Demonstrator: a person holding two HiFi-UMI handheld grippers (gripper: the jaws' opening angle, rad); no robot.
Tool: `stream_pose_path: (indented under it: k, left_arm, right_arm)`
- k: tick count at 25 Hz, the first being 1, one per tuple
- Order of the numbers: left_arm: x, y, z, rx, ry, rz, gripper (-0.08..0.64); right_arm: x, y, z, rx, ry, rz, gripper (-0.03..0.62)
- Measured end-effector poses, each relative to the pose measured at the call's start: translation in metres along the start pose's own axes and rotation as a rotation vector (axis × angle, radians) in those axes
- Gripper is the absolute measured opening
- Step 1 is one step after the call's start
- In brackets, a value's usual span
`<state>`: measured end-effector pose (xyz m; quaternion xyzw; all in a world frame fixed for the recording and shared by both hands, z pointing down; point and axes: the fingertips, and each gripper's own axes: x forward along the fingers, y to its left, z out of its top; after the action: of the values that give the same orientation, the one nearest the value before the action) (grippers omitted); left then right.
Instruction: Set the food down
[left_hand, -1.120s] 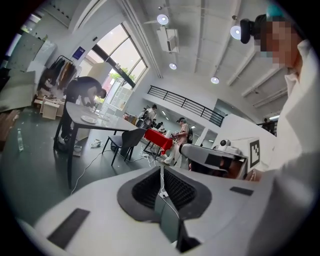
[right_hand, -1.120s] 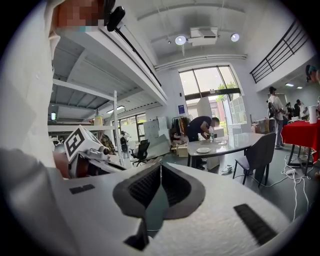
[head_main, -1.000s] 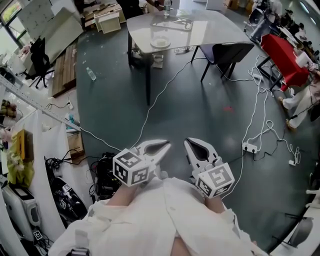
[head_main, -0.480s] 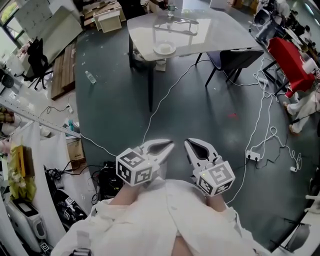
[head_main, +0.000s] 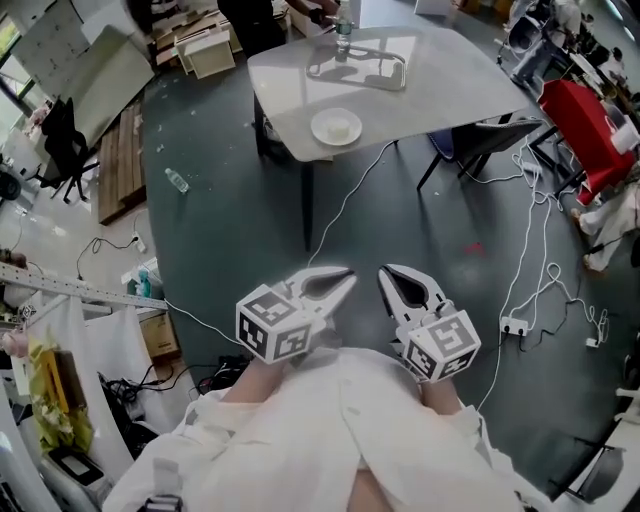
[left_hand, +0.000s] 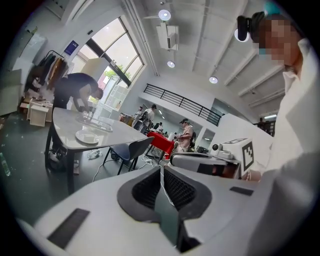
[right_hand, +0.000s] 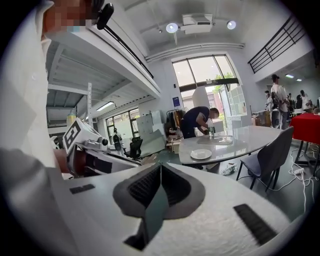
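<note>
Left gripper (head_main: 347, 275) is sitting clenched, pads meeting, with nothing between them. Right gripper (head_main: 386, 271) is likewise clenched on nothing. Both are hanging side by side, slightly apart, over the grey floor (head_main: 400, 220) just ahead of the person's white sleeves (head_main: 300, 430), well apart from the table (head_main: 450, 80). A white plate (head_main: 336, 127) is resting by the table's near edge, toward its left corner; whether food is lying on it cannot be told. A dark chair (head_main: 485, 135) is standing at the table's right corner.

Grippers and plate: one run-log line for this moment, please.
left gripper: shut, empty | right gripper: shut, empty | plate: on table
</note>
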<state>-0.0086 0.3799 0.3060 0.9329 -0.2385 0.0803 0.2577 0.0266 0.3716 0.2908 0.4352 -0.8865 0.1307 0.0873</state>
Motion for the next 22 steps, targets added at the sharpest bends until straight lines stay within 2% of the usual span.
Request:
stream_pose_path:
  k: [6,14,22]
  left_arm:
    - [0.008,0.048,0.019,-0.007,0.019,-0.012,0.031]
    - [0.02,0.081,0.018,-0.072,0.05,-0.021,0.031]
    - [0.041,0.121,0.032,-0.084,0.064,-0.003,0.031]
  right_arm:
    - [0.045,-0.018,0.012,0.018,0.0,-0.02,0.005]
    - [0.071,-0.04,0.005,0.063,0.044,-0.037,0.005]
    - [0.11,-0.078,0.023,0.068,0.022,-0.032,0.005]
